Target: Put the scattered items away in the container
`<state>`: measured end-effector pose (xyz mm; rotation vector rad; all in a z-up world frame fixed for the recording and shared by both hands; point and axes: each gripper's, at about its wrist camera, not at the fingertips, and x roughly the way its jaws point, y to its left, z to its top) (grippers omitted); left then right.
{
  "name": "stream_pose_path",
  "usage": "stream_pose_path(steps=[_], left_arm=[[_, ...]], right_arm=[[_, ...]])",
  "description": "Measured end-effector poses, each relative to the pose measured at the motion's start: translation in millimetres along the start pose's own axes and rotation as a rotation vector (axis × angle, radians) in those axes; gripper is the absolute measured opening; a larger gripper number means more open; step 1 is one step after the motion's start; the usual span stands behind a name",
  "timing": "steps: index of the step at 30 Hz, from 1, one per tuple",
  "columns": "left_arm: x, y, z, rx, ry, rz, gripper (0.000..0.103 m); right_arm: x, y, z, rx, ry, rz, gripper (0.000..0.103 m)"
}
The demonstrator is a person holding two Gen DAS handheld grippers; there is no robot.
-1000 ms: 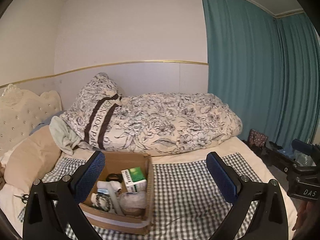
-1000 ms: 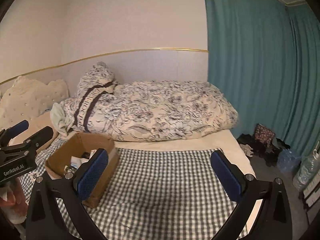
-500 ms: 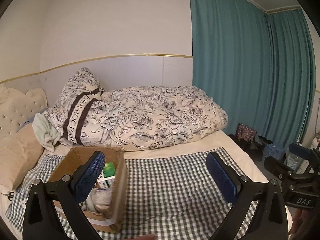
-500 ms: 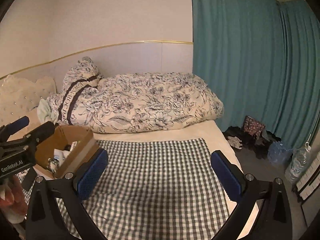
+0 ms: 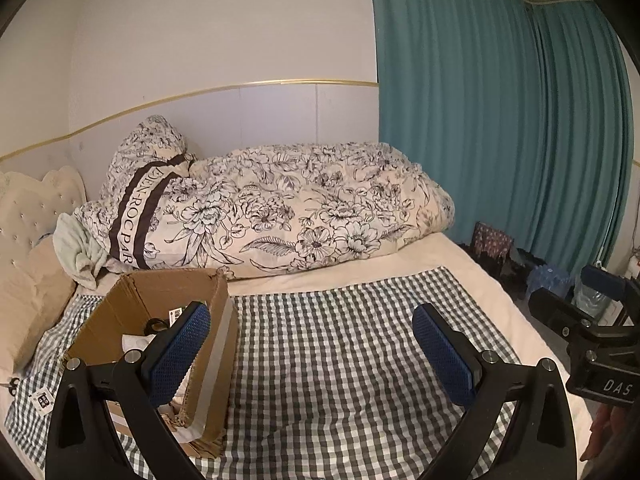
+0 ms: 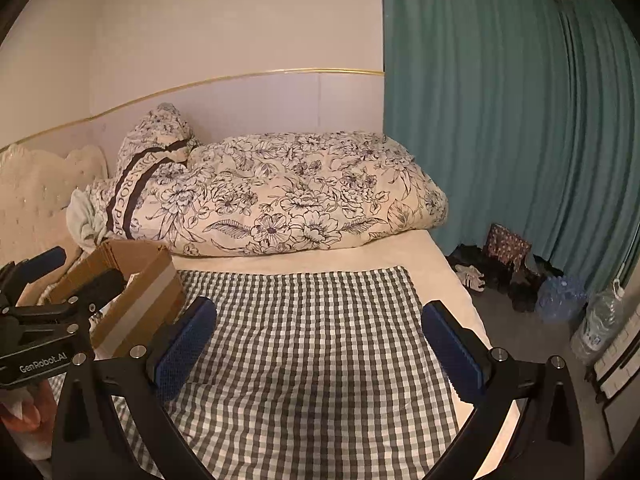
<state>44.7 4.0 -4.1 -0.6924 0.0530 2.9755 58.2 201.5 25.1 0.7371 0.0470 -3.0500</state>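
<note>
Both views are dim and warm-tinted, lit softly from somewhere above and behind the cameras, with no glare; the wall [image 5: 224, 32] fades from pale cream to grey toward the corners. Faint, soft-edged shadows fall on the checked cloth [image 5: 336, 360] beneath the fingers, and the teal curtain [image 6: 500, 120] darkens in its folds. The fisheye lenses bend the gold wall trim [image 6: 240, 76] into an arc and leave black corners, and fine detail is slightly soft and grainy throughout, most so near the rims.
</note>
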Motion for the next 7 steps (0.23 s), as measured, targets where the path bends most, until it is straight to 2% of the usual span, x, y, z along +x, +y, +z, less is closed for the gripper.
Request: stream_pose_path(steps=[7], left_arm=[[13.9,-3.5,-5.7,0.001,0.026,-0.015,0.103]], right_arm=[[10.9,0.2,-4.4,-0.030,0.015,-0.004,0.103]])
